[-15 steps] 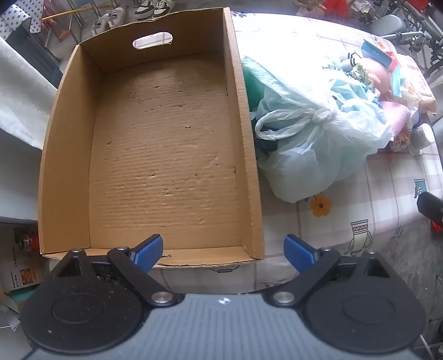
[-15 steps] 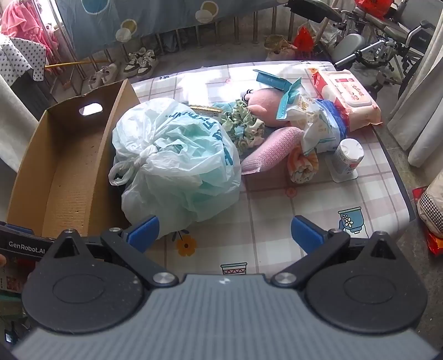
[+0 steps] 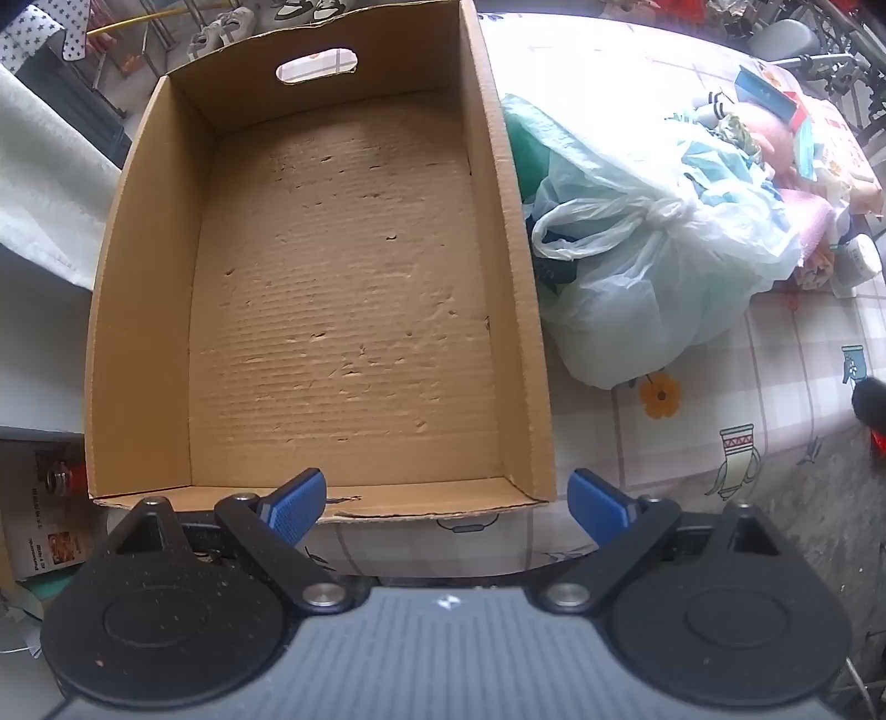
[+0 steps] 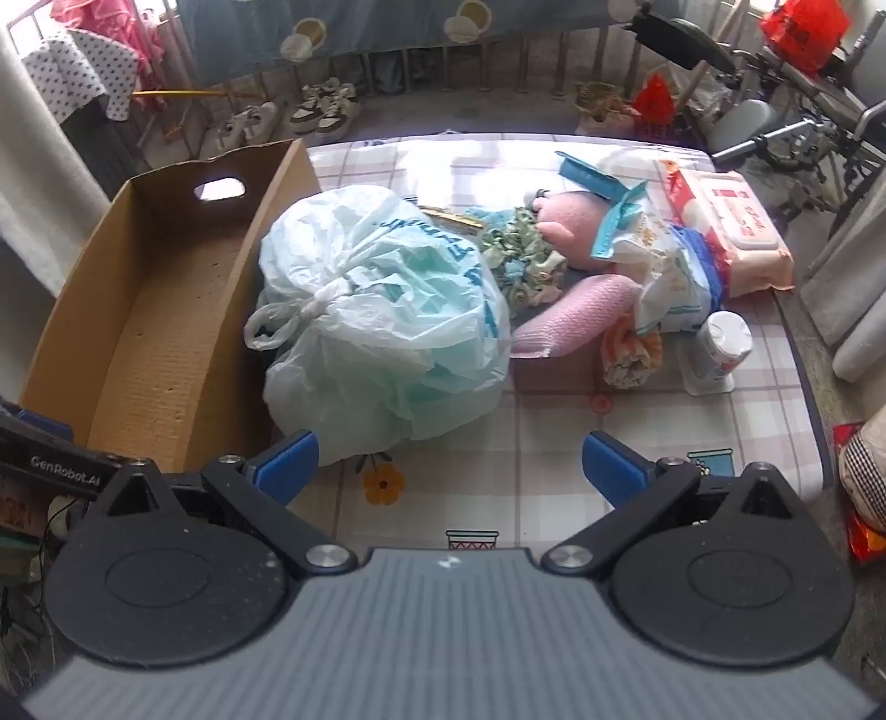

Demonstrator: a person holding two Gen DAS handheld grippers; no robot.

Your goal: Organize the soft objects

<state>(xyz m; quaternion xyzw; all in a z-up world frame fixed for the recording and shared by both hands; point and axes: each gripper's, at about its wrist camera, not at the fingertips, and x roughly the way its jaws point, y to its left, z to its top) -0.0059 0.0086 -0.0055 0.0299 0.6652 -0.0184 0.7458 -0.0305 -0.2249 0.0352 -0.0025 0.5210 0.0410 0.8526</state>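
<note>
Right gripper (image 4: pixel 446 459) and left gripper (image 3: pixel 446 501) are spread apart, unloaded; knotted pale-green plastic bag (image 4: pixel 387 327) is seen at 11 o'clock, brown cardboard box (image 3: pixel 343 288) at 12.

Daylight is washing out the far end of the counter (image 4: pixel 554 443), which is wearing a pink checked cloth with flower and vase prints. Beyond it, a grey floor (image 4: pixel 470 116) is running to a railing (image 4: pixel 498 72) hung with a blue curtain (image 4: pixel 387 27). Sneakers (image 4: pixel 321 108) are lining the floor by the railing. Pink and dotted clothes (image 4: pixel 83 66) are hanging at left. A wheelchair (image 4: pixel 775 111) is standing at right, beside pale drapes (image 4: pixel 864 288).
</note>
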